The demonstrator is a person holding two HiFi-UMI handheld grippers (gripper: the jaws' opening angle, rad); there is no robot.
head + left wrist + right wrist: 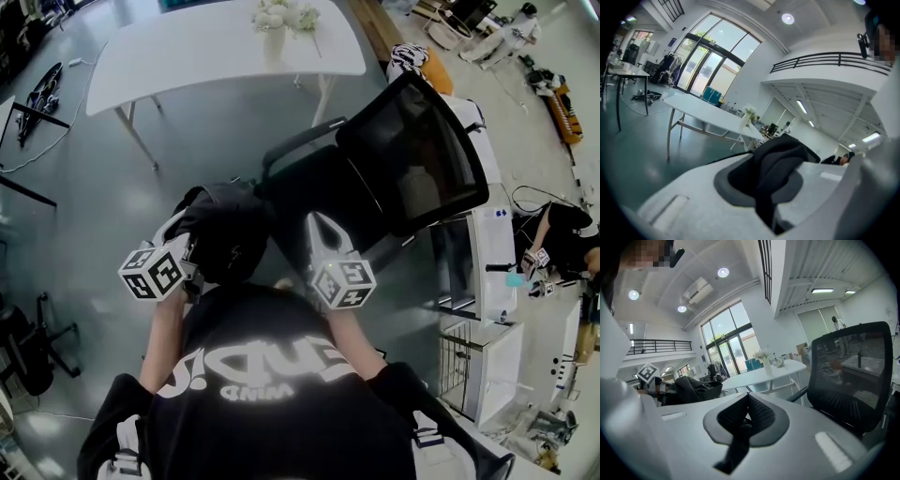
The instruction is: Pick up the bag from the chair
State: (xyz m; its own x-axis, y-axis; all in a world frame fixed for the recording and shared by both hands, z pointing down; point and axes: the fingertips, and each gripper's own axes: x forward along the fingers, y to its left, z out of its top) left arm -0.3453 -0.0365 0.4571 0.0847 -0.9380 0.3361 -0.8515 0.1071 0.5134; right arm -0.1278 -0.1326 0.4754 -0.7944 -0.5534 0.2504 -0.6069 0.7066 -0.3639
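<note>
A person in a black T-shirt with white lettering [262, 403] stands over a glossy grey floor [103, 197], a hand-held gripper in each hand. At left, the left gripper [192, 242], its cube of square markers [153, 273] turned up to the head camera, has its jaws clamped tight on a bunched fold of the soft black fabric bag [230, 234]. That gripper's own camera shows the dark cloth pinched between the grey pads [736, 187] and spilling over them.

The bag is held on the person's side of the long white table [187, 56], well apart from the tabletop's near edge. A white vase of pale flowers [279, 21] stands toward the tabletop's far right corner.

Right of the bag, the right gripper [315, 225], with its own marker cube [344, 283], points across the dark seat of the black mesh-backed office chair [412, 155]. Its jaws are drawn fully together, pad against pad, with nothing held between them.

The chair's seat lies just beside the bag on the right; from above it cannot be told whether the two touch. The chair's back tilts toward the right-hand end of the tabletop. White storage units [492, 356] line the far right
</note>
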